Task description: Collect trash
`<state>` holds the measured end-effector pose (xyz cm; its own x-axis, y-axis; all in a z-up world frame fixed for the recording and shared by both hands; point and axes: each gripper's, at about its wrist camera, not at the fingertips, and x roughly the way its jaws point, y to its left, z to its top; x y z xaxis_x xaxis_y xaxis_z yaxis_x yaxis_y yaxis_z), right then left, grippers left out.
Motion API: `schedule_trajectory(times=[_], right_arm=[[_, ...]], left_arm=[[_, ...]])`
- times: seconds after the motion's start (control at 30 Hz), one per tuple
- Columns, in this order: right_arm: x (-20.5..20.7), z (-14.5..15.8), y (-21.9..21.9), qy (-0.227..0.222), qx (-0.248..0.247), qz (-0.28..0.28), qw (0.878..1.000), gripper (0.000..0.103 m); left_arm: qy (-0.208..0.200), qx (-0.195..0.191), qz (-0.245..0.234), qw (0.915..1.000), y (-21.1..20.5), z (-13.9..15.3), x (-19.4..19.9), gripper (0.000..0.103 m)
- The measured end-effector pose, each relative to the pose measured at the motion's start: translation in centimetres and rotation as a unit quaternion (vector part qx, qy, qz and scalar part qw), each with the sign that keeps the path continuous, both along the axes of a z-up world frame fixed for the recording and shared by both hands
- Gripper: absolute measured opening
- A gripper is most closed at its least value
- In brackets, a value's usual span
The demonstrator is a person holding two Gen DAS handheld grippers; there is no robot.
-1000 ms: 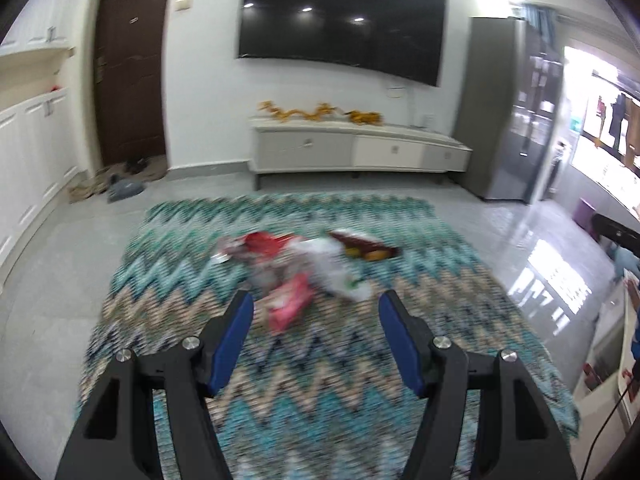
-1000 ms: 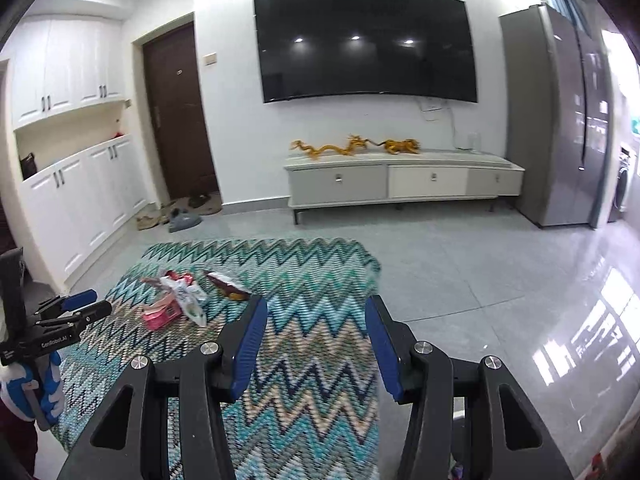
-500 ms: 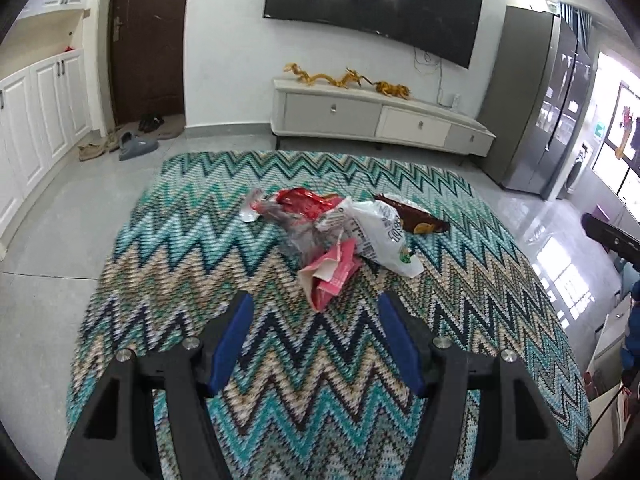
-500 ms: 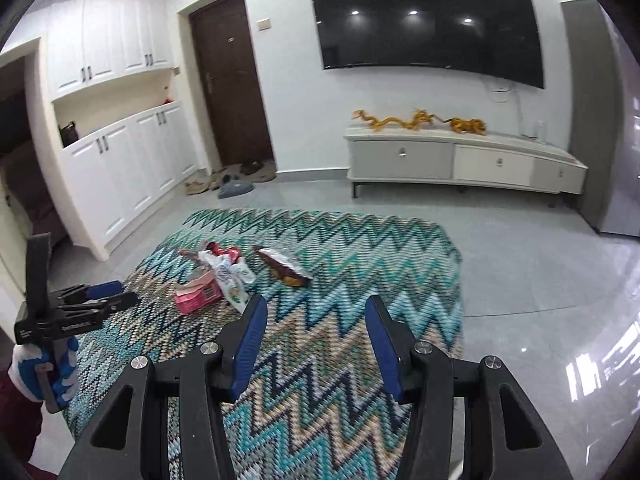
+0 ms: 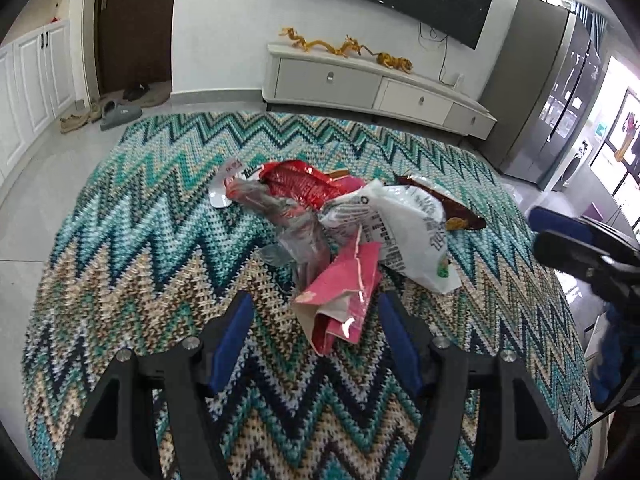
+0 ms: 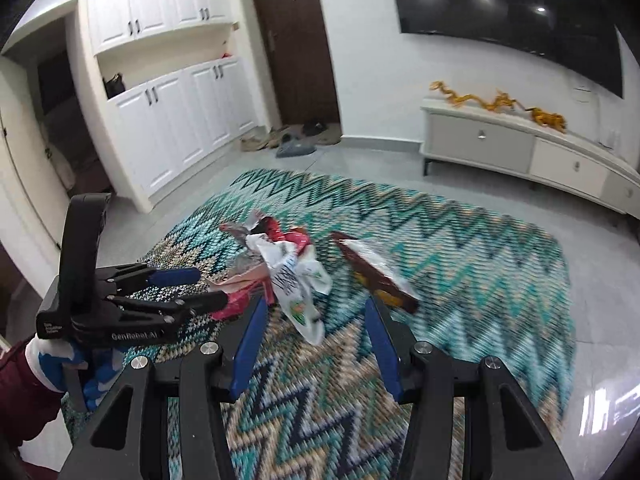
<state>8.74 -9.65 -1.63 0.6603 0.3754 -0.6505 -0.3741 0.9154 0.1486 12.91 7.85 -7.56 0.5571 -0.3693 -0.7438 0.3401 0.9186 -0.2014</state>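
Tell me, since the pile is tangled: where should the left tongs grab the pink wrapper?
Probably its near, crumpled end. The pink wrapper lies atop the rug with that folded end raised and pointing at the open left tongs, already between the fingers. Come straight forward and low; its far end tucks under the white bag.

Trash lies in one loose pile on the zigzag-patterned rug (image 5: 160,240). Nearest item: pink torn wrapper (image 5: 344,292), crumpled, partly folded. Behind it, a clear crinkled plastic wrapper (image 5: 296,236). A white printed plastic bag (image 5: 404,232) lies just beside, overlapping the pink one. Red foil wrapper (image 5: 296,182) at the far side. Brown snack packet (image 5: 448,206) lies flat, touching the white bag.
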Motion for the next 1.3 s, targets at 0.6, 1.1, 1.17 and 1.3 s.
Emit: schedule_trajectory(times=[0.6, 1.1, 1.17, 1.3], right_arm=[[5.2, -4.0, 3.9, 0.038, 0.000, 0.039, 0.999, 0.017], [-3.1, 0.4, -2.4, -0.011, 0.038, -0.026, 0.999, 0.013], [-4.6, 0.8, -3.3, -0.016, 0.042, -0.037, 0.998, 0.013], [-7.2, 1.4, -4.7, -0.025, 0.044, -0.052, 0.997, 0.013]], left_arm=[[0.013, -0.027, -0.031, 0.9991, -1.9, -1.6, -0.2, 0.021], [-0.025, -0.047, -0.038, 0.9979, -1.0, 1.1, -5.8, 0.008], [-0.027, -0.052, -0.041, 0.9975, -1.0, 1.4, -6.7, 0.008], [-0.021, -0.059, -0.053, 0.9966, -1.4, 1.5, -8.3, 0.008]])
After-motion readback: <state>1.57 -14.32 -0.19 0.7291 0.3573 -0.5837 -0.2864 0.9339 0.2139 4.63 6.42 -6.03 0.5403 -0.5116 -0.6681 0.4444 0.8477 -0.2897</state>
